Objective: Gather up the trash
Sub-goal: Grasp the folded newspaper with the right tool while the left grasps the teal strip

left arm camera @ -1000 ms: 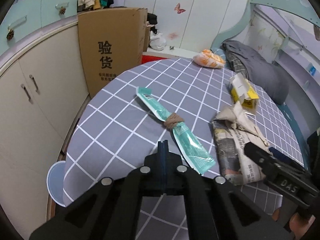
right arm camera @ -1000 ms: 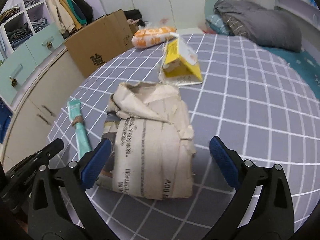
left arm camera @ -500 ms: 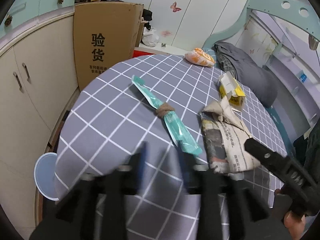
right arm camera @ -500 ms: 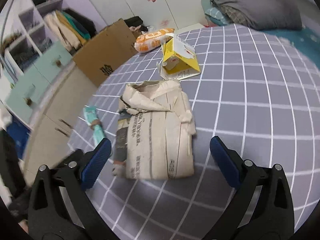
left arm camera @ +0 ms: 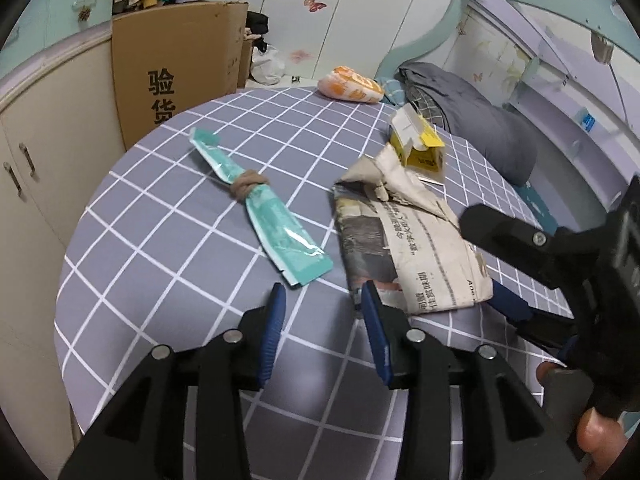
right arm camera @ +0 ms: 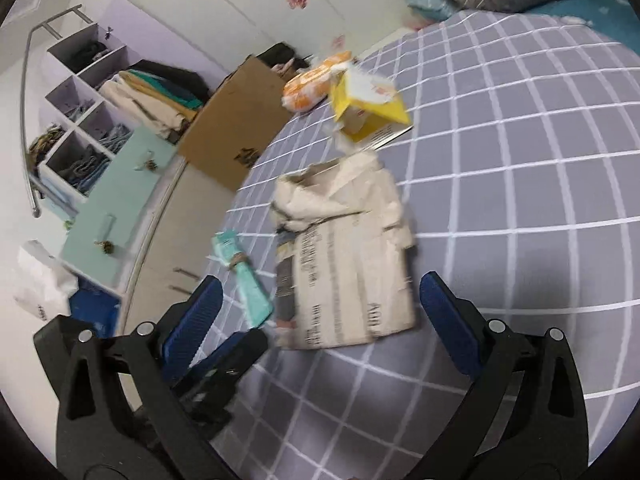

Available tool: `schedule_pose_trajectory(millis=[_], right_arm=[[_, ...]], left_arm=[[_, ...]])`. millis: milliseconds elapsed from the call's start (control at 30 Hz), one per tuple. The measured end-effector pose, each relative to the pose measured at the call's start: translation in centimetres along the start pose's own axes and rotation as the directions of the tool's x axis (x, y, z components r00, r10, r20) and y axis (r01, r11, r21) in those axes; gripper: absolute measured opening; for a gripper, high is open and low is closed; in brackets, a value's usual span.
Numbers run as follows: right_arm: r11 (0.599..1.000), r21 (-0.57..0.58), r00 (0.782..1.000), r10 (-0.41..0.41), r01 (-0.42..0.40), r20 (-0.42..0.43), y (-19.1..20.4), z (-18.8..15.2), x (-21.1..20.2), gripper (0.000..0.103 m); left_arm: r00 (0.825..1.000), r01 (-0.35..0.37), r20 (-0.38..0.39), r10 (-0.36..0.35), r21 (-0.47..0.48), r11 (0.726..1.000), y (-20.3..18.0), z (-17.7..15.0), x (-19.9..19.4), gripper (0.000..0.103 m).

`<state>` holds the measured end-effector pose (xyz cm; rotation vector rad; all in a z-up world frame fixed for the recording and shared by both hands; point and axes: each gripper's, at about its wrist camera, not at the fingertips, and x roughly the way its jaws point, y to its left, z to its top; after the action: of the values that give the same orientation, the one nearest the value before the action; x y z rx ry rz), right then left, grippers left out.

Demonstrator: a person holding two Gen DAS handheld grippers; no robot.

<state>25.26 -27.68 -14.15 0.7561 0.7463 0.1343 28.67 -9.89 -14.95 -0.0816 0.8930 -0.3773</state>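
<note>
Four trash items on grey checked bedspread [left arm camera: 168, 240]: crumpled folded newspaper [left arm camera: 412, 240] centre, teal plastic wrapper knotted with tan band [left arm camera: 260, 216] just left of it, torn yellow carton [left arm camera: 418, 146] behind, orange snack bag [left arm camera: 350, 90] at far edge. Left gripper [left arm camera: 322, 300] jaws moderately apart, empty, just short of wrapper and newspaper near edges. Right gripper [right arm camera: 320, 292] spread wide, empty, straddling newspaper near end; contact unclear, right view motion-blurred
</note>
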Motion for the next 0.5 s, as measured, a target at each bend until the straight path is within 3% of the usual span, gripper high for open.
schedule_pose_trajectory(millis=[100,133,167,233,267,433,500], right_arm=[[0.999,0.017,0.999,0.036,-0.035,-0.026,0.4,0.1,0.7,0.085],[0.998,0.031,0.998,0.052,-0.051,-0.038,0.4,0.1,1.1,0.072],[0.997,0.046,0.997,0.066,-0.064,-0.051,0.3,0.1,1.6,0.051],[0.993,0.090,0.991,0.092,-0.083,-0.098,-0.4,0.0,3.0,0.023],[0.993,0.087,0.991,0.091,-0.083,-0.096,-0.4,0.0,3.3,0.016],[0.993,0.039,0.992,0.110,-0.108,-0.062,-0.1,0.5,3.1,0.011],[0.996,-0.007,0.995,0.094,-0.094,-0.043,0.5,1.0,3.0,0.010]], left_arm=[[1.000,-0.005,-0.003,0.005,0.006,1.000,-0.3,0.1,0.1,0.039],[1.000,-0.004,-0.002,0.004,0.002,1.000,-0.2,0.1,0.0,0.039],[1.000,0.001,0.000,-0.001,-0.005,1.000,-0.1,0.1,0.0,0.039],[1.000,0.019,0.002,-0.019,-0.023,1.000,0.3,0.0,-0.2,0.039],[1.000,0.023,0.004,-0.022,-0.029,0.999,0.6,0.0,-0.4,0.039],[0.998,0.002,0.057,0.002,-0.073,0.997,2.4,0.4,-1.7,0.047],[0.997,-0.015,0.078,0.022,-0.084,0.996,2.9,0.9,-2.0,0.058]])
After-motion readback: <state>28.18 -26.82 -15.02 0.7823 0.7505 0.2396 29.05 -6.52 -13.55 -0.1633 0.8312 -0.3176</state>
